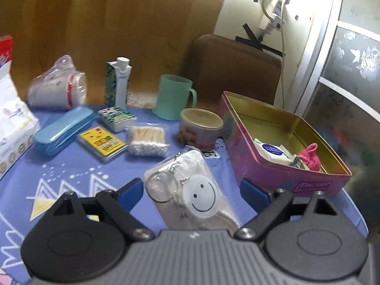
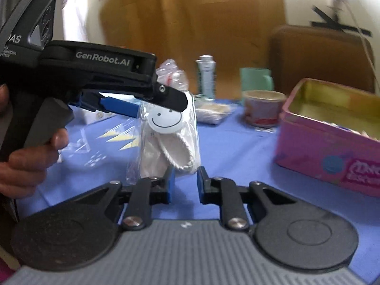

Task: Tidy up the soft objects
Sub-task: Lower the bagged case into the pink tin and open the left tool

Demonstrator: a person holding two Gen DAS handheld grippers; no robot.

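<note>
Left wrist view first: we see the left gripper with its jaws spread wide, and the clear bag with the smiley-face tag sits right between the two blue pads. The bag's edge is up against the left pad, but there's a sliver of blue tablecloth showing between the bag and the right pad, so it's not clamped there.

Just to the right of the bag is the pink tin, open, with a white packet and a pink knitted thing lying in its near corner. Further back on the cloth we've got a pack of cotton swabs, a round tub, a green mug, a blue case and a yellow card pack.

From the right wrist view, the bag stands upright in front of us, its top at the left gripper's fingertips and its bottom edge right at the tips of the right gripper. Those jaws are narrow, with only a small gap. We honestly can't tell whether they pinch the bag's bottom or just sit next to it; it's blurry there. A hand wraps the left gripper's handle on the left side.
</note>
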